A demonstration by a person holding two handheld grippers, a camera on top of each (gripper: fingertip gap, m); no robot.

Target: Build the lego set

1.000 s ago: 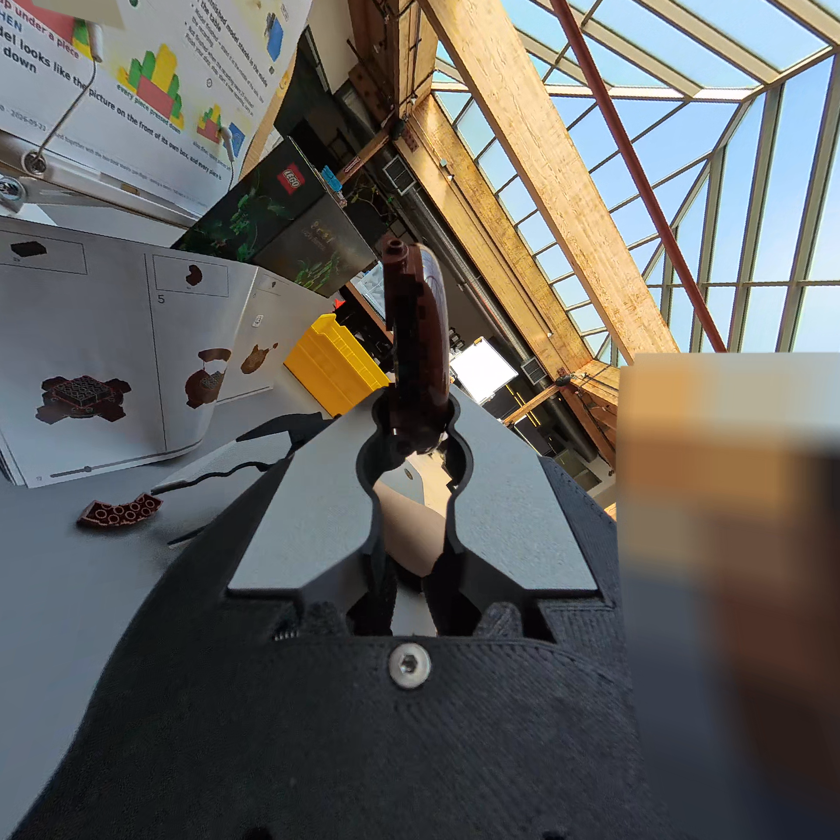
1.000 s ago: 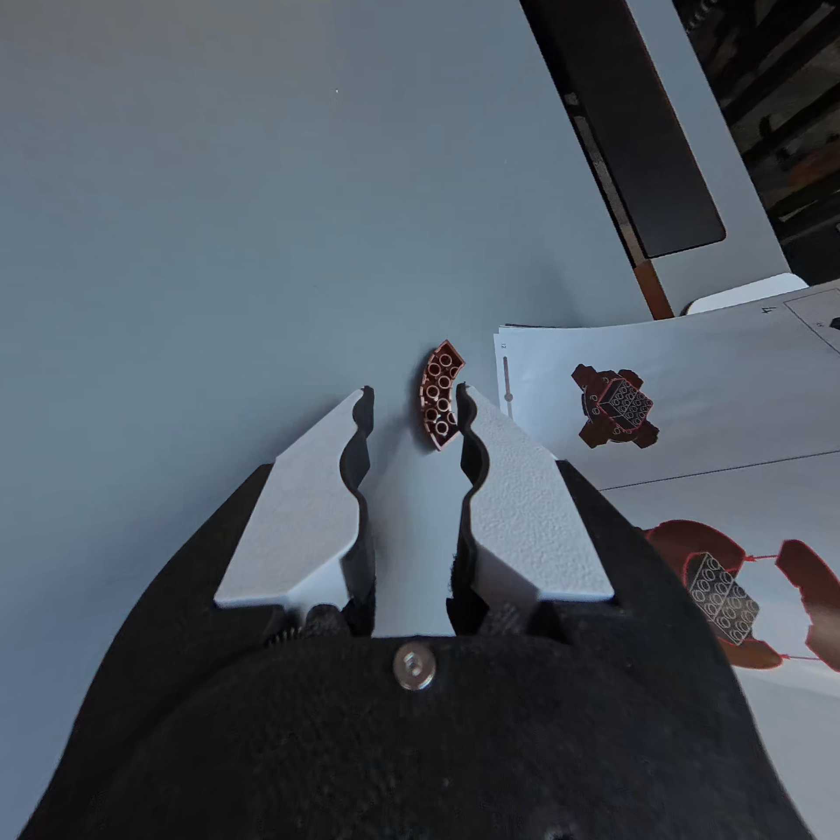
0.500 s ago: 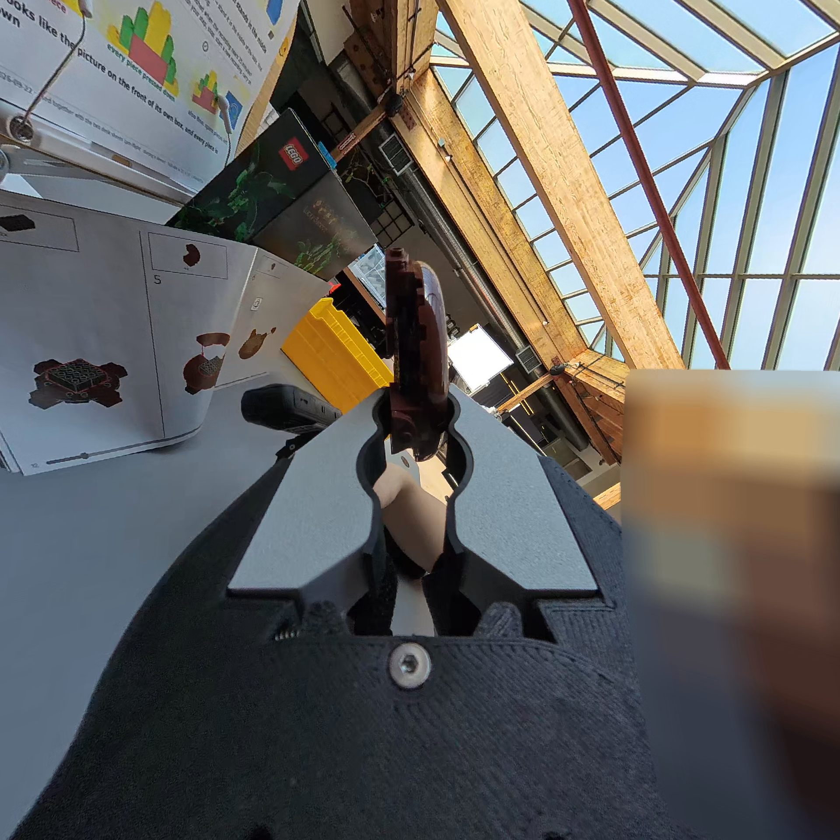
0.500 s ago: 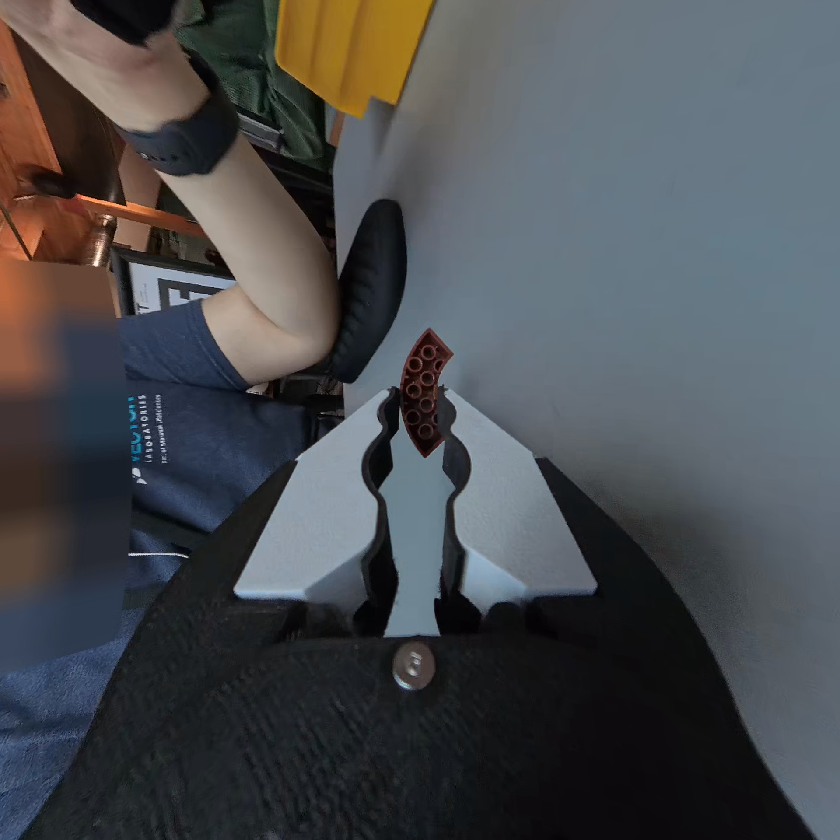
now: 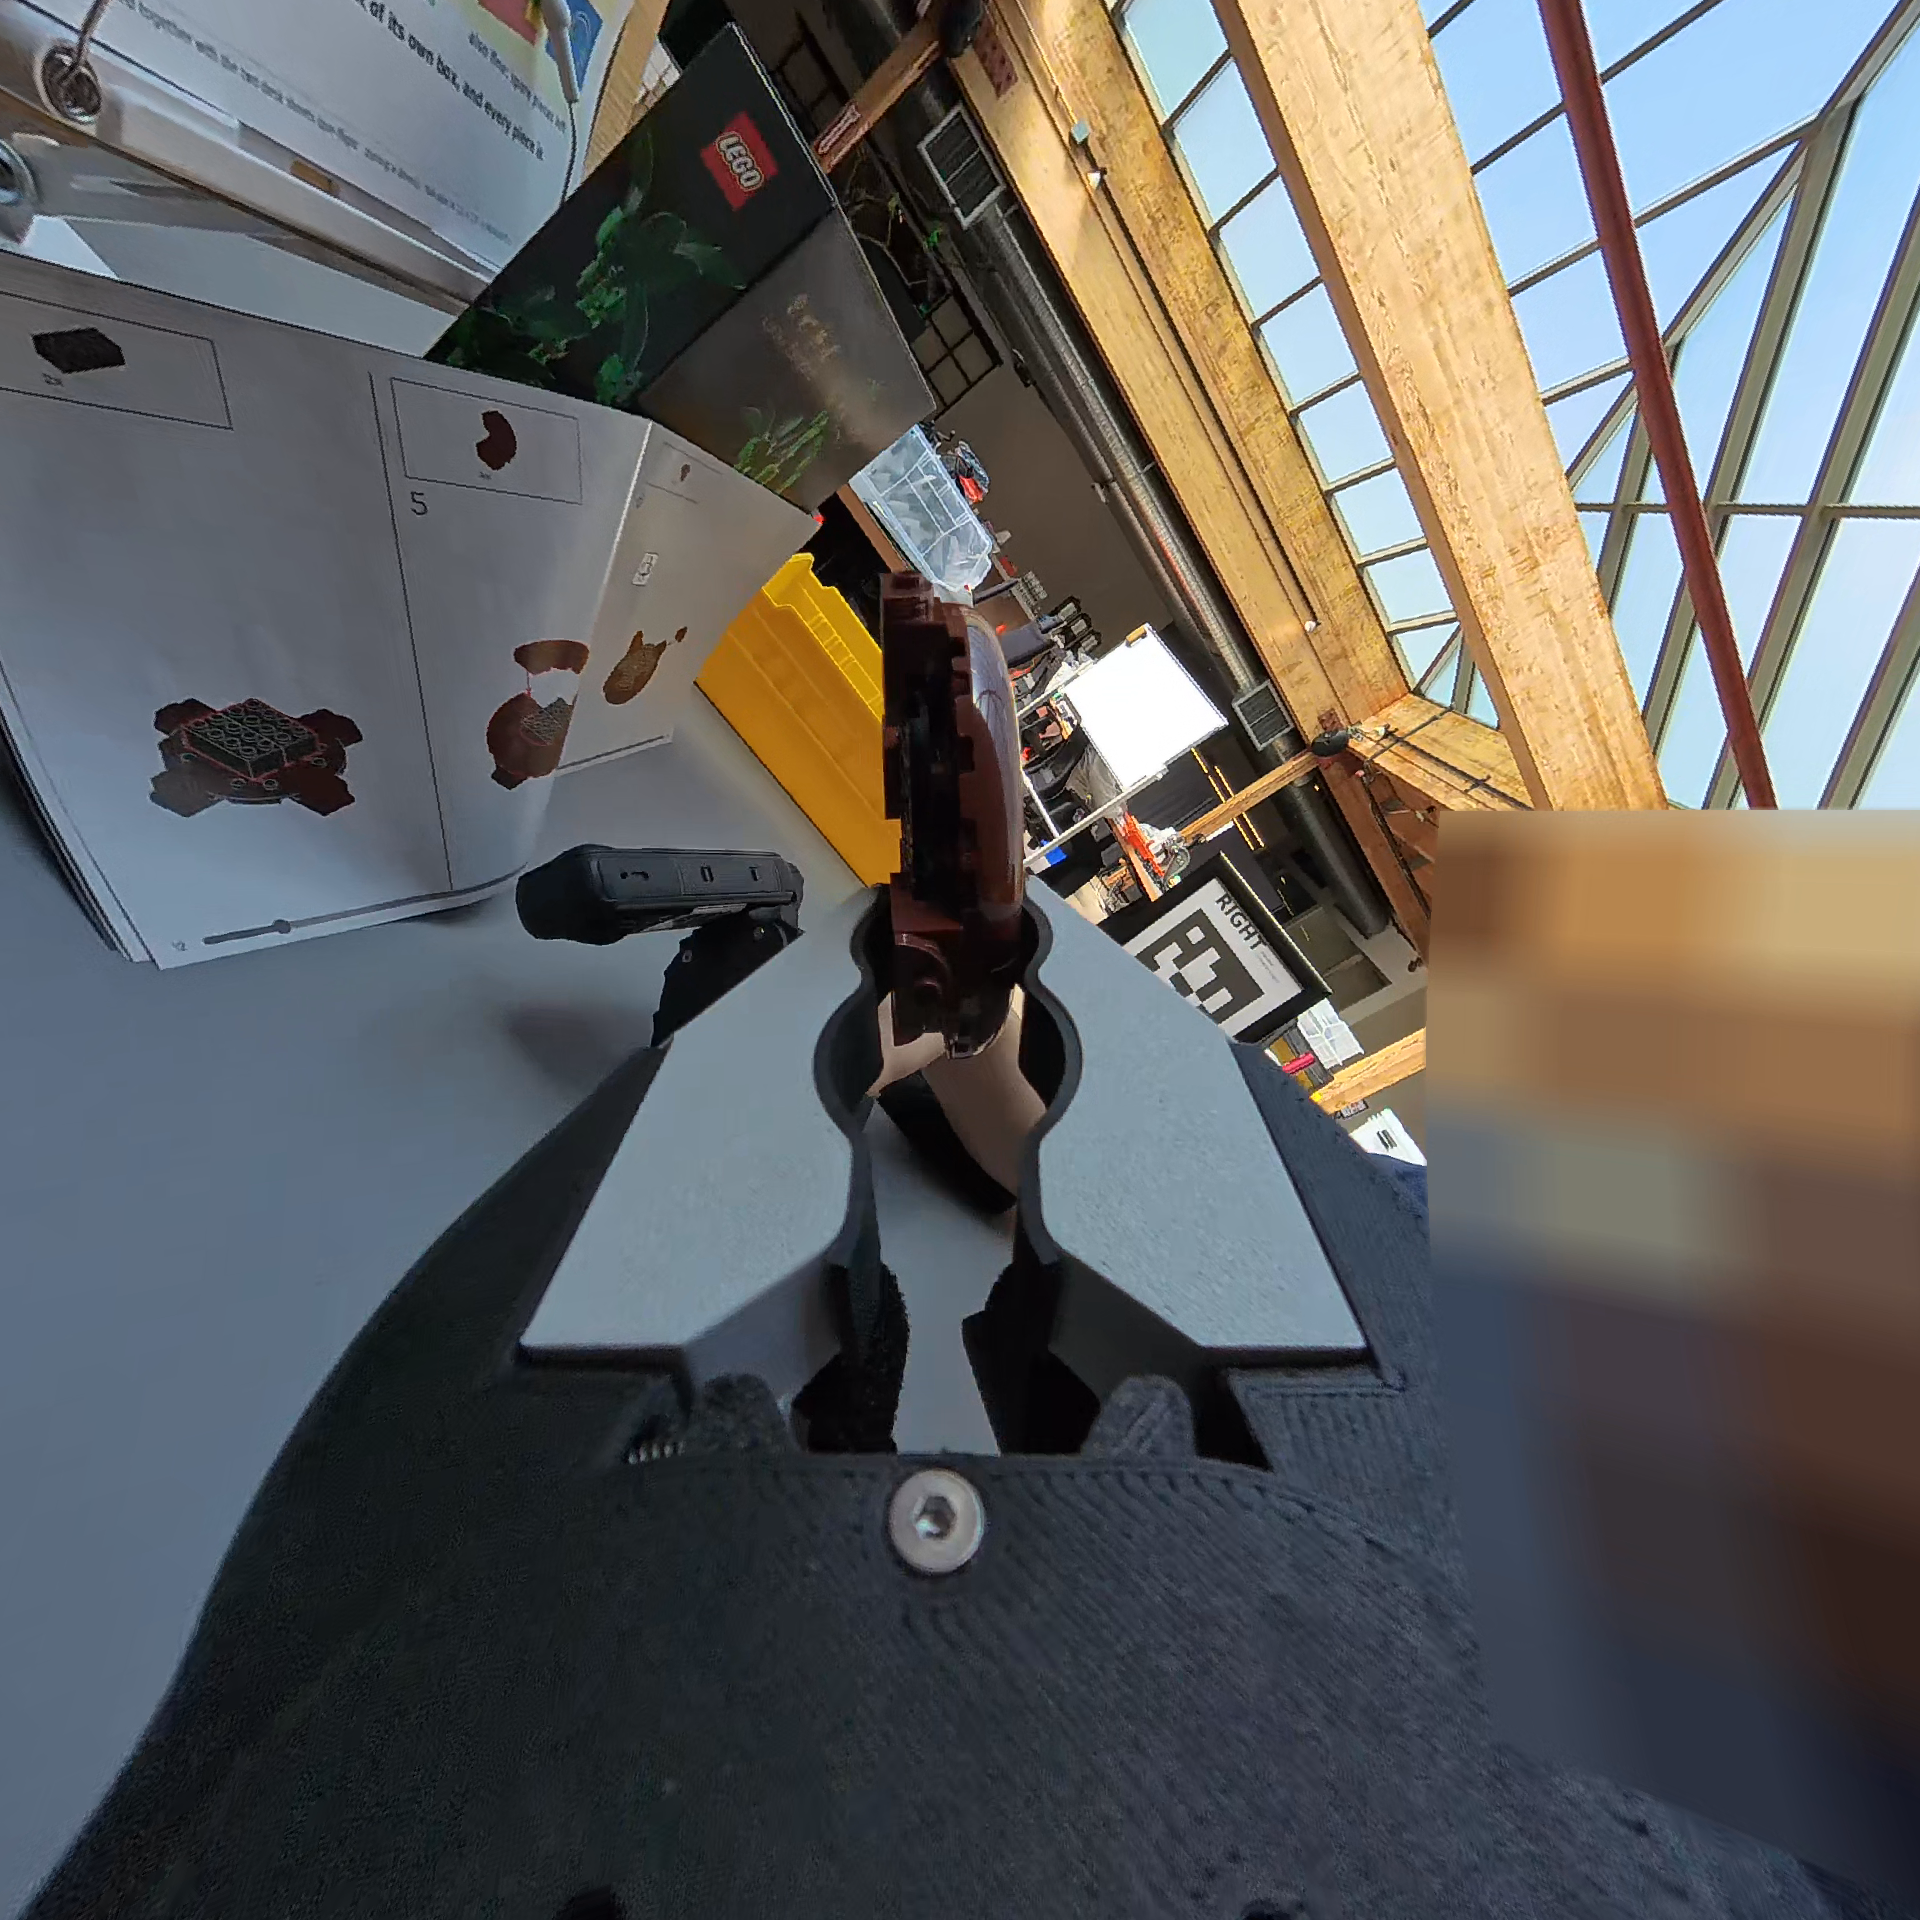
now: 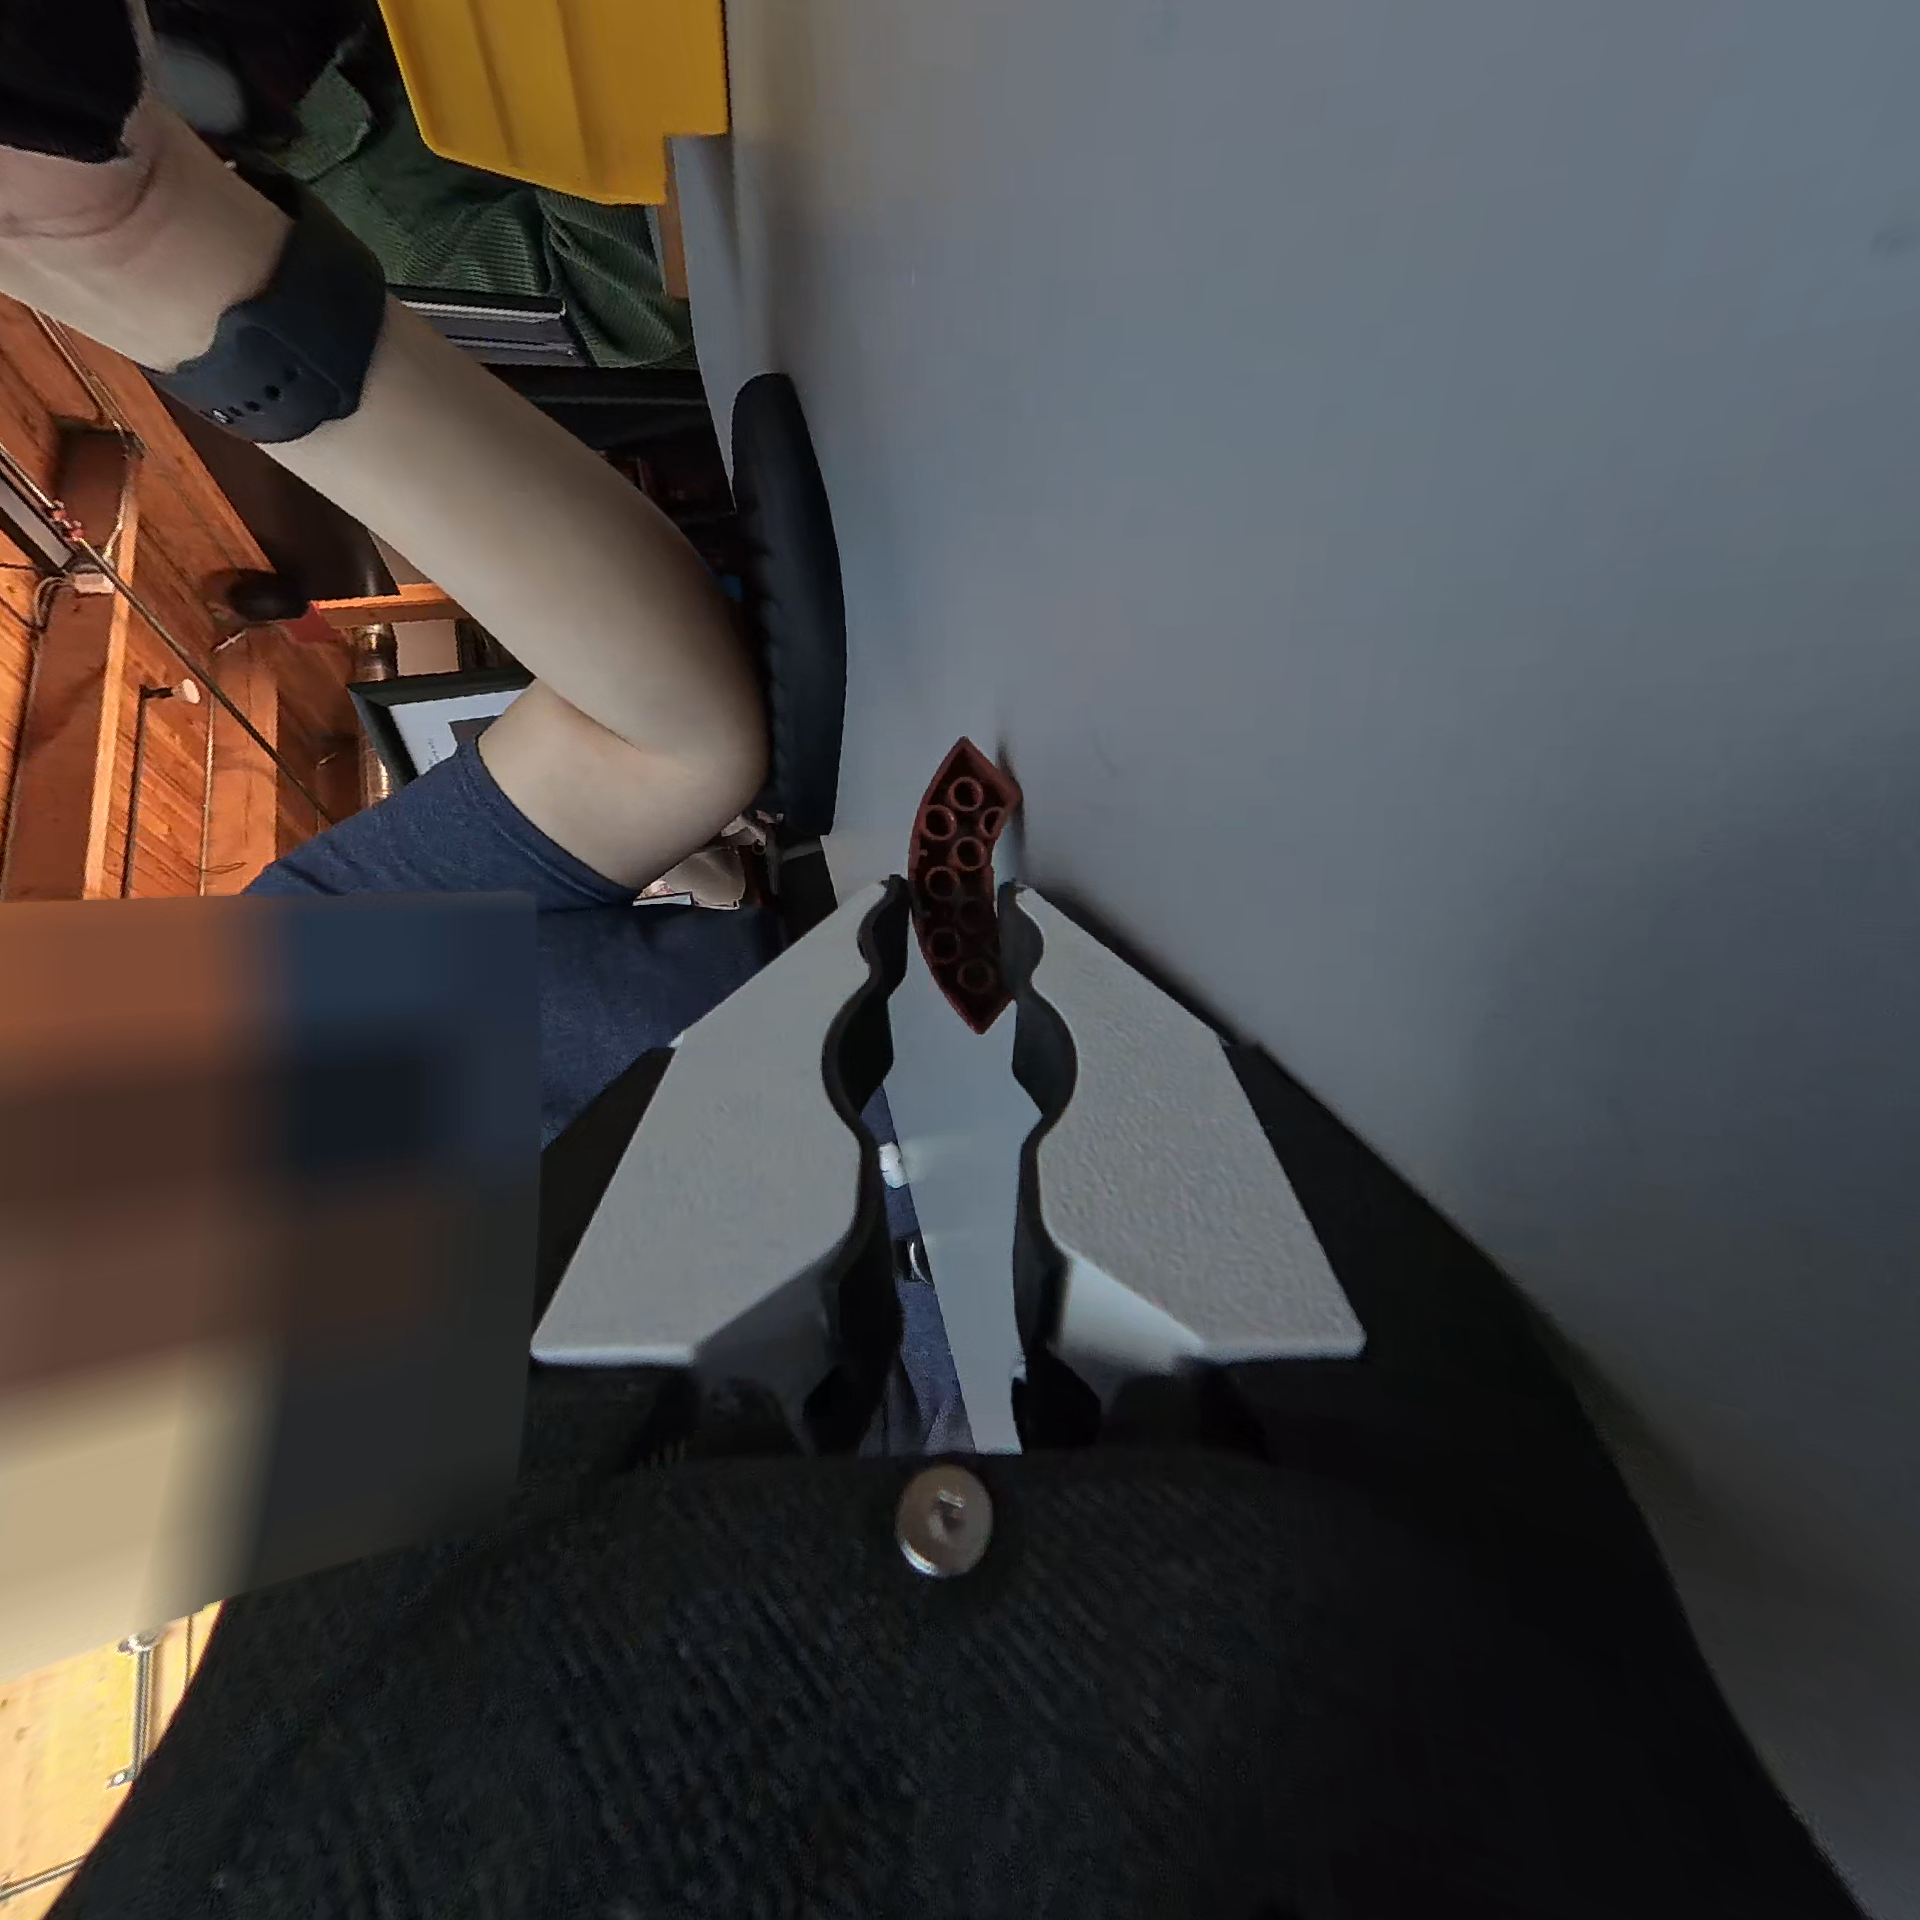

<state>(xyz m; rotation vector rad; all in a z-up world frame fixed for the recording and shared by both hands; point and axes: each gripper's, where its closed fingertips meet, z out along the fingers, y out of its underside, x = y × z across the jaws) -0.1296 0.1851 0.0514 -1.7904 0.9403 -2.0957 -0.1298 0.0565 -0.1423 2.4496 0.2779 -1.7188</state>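
Now my right gripper (image 6: 951, 914) pinches a reddish-brown curved plate (image 6: 961, 883), long axis along the jaws, lifted beside the grey tabletop (image 6: 1403, 520); my left gripper's (image 5: 945, 940) jaws clamp the dark-brown rounded assembly (image 5: 945, 790) upright.

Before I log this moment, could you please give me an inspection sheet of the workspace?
Surface: grey table, mostly bare.
Job's things: brown assembly held edge-on in the left claw; curved brown piece in the right claw, underside tubes showing; open instruction booklet; set box behind it.
Clutter: yellow bin at the table edge.
Grippers: both shut on their parts.
Cables: thin cable at the top left by the poster.
Surroundings: timber beams, glass roof, a person's forearm.
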